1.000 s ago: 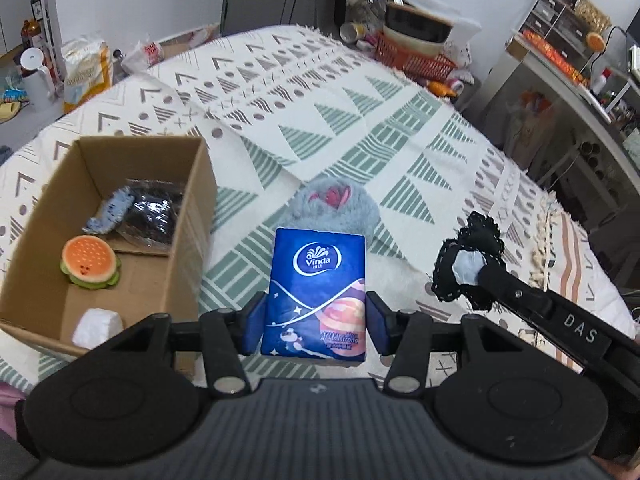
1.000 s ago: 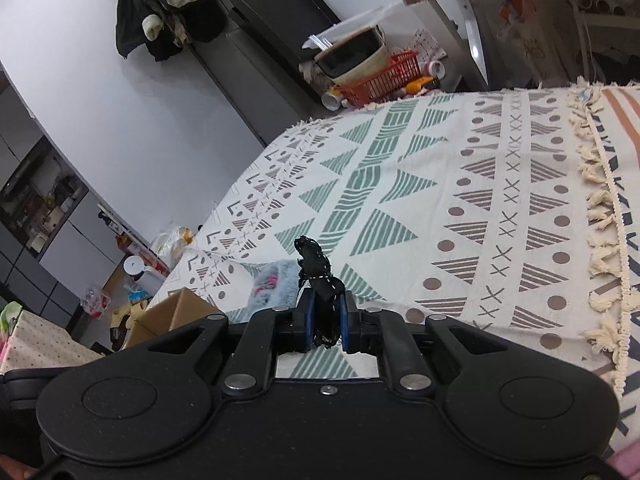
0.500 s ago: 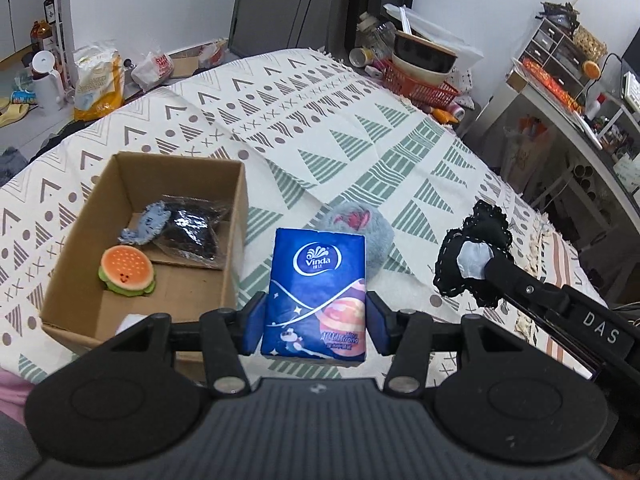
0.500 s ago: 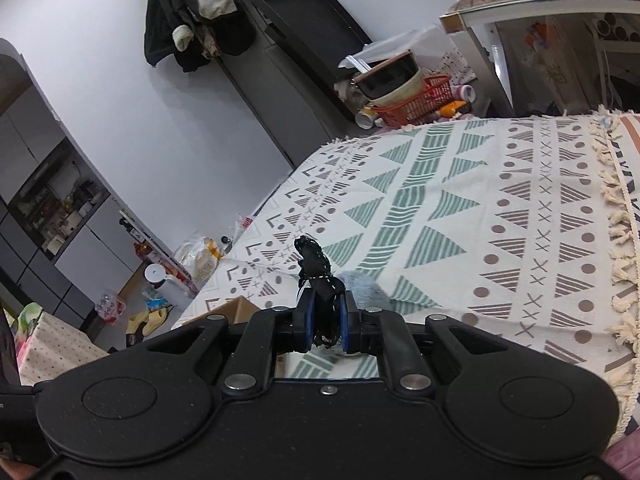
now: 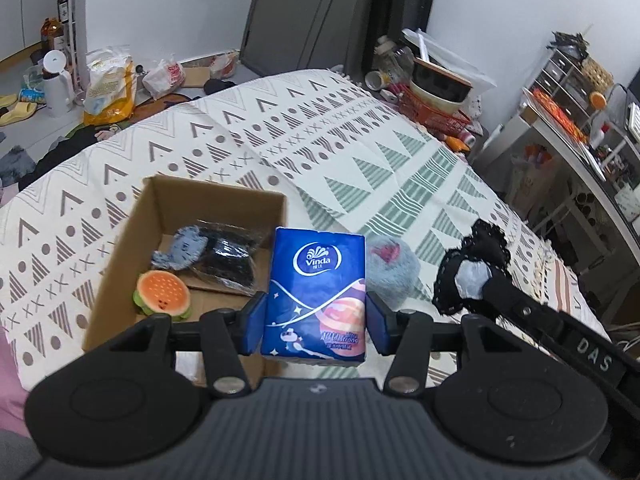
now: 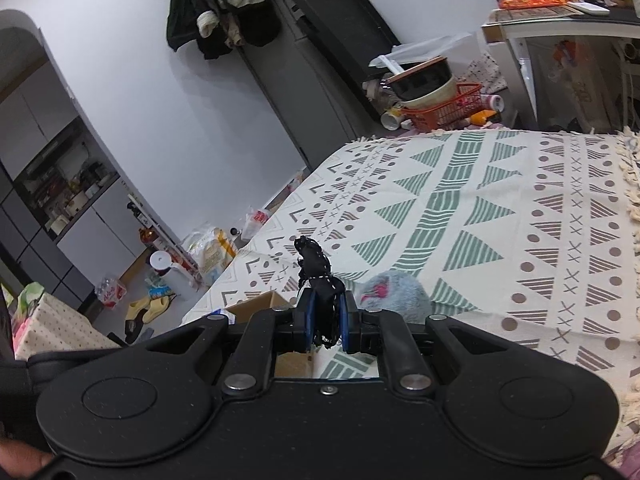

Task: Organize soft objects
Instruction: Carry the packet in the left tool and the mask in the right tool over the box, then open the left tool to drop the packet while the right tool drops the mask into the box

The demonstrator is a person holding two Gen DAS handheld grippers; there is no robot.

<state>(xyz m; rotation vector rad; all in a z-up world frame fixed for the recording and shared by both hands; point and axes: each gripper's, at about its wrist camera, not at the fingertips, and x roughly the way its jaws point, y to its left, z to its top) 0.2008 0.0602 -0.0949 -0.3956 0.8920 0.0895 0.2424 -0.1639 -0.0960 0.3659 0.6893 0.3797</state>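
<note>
Left gripper [image 5: 316,316] clamped my blue plastic tissue pack [image 5: 316,292] above brown cardboard box [image 5: 120,272], apparently for dropping in | right gripper [image 6: 326,322] pinched black lace-trimmed cloth piece [image 6: 316,268], raised over bedspread [image 6: 500,240], awaiting its turn.

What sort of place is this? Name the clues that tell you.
Most likely a lived-in bedroom or studio flat: a bed under a patterned blanket, clothes hanging on the wall, and slippers and grocery bags left on the floor.

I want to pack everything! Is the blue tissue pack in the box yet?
Not yet. The tissue pack is clamped in the left gripper, above the box's right wall, not resting inside.
</note>
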